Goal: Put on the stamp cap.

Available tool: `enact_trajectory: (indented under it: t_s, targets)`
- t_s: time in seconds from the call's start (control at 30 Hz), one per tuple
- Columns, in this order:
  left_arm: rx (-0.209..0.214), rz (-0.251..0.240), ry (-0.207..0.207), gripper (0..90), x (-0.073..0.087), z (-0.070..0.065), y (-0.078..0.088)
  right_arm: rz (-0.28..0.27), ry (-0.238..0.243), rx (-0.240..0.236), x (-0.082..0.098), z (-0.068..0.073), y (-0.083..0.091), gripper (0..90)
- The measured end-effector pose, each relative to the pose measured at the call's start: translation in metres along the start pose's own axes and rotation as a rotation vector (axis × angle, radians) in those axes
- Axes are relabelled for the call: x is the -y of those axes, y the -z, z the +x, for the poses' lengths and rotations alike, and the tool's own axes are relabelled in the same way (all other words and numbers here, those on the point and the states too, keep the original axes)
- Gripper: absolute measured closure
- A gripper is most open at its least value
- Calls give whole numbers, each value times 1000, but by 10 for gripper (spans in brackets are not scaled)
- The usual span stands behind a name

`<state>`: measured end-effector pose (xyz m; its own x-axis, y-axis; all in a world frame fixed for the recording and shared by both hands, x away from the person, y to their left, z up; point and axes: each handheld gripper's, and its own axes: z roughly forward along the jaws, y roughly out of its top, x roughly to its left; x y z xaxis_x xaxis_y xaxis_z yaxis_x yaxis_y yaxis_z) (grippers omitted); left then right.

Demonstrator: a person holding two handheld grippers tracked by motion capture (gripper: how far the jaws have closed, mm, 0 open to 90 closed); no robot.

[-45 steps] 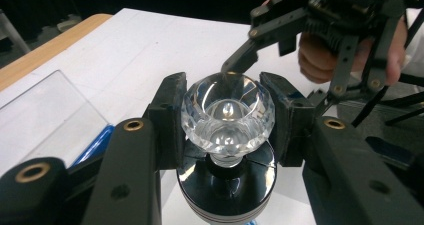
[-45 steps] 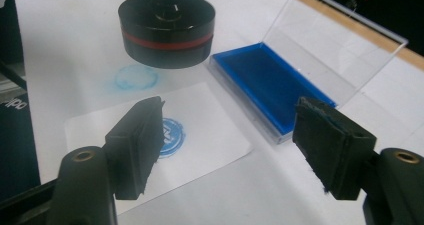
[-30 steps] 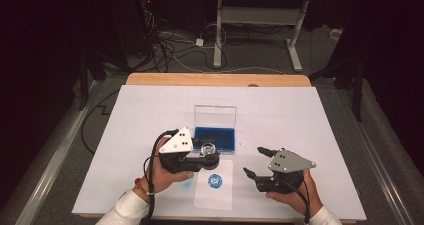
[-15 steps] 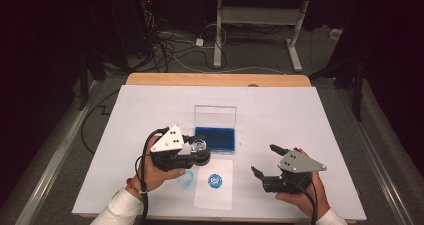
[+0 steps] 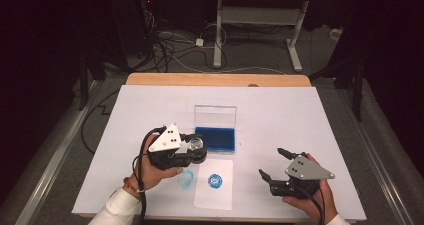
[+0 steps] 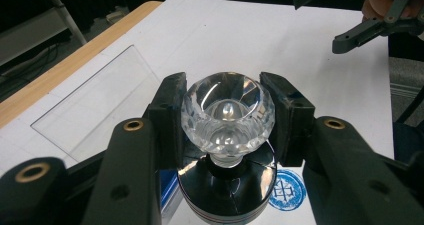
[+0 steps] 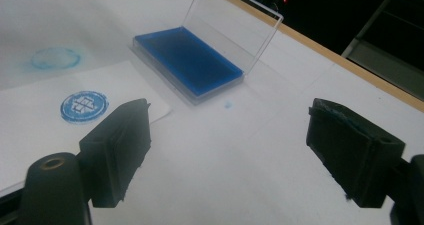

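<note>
Left gripper (image 6: 227,117) jaws clamp the clear faceted crystal-knobbed stamp (image 6: 227,116): hard, slick, likely chip-prone; best gripped across the facets. Right gripper (image 5: 278,164) jaws have just been opening, nothing between.

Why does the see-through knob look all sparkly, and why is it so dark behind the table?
In the left gripper view the clear faceted knob of the stamp, clamped by the left gripper, catches the light in bright glints, and the near jaws look soft. In the high view light falls on the white table while the floor behind is almost black. In the right gripper view the ink pad is sharp, the near jaws blurry.
</note>
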<state>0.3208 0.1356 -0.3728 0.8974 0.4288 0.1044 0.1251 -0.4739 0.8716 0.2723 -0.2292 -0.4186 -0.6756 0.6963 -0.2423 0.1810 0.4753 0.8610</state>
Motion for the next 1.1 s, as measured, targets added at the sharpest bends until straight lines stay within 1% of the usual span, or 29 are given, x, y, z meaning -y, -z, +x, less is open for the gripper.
enact_trajectory:
  t_s: [0.07, 0.1, 0.27, 0.47, 0.53, 0.67, 0.9, 1.1]
  targets:
    - [-6, 1, 1, 547, 1, 2, 0, 9, 4, 2, 2, 0, 1, 179]
    - [-5, 3, 2, 547, 1, 3, 0, 11, -1, 1, 3, 0, 2, 181]
    - [-17, 1, 5, 547, 3, 8, 0, 3, -8, 12, 6, -1, 6, 184]
    - [-36, -13, 13, 547, 2, 13, 7, 7, -1, 30, 10, -1, 8, 184]
    - [-45, -18, 15, 547, 1, 14, 9, 7, -8, 36, 10, -1, 9, 185]
    - [-53, -26, 20, 547, 0, 18, 11, 13, -3, 38, 11, -1, 9, 189]
    - [-64, -11, 21, 547, 1, 24, 9, 29, 2, 27, 12, -2, 7, 190]
    - [-74, -12, 38, 547, 4, 29, 11, 42, 4, 28, 13, -1, 5, 192]
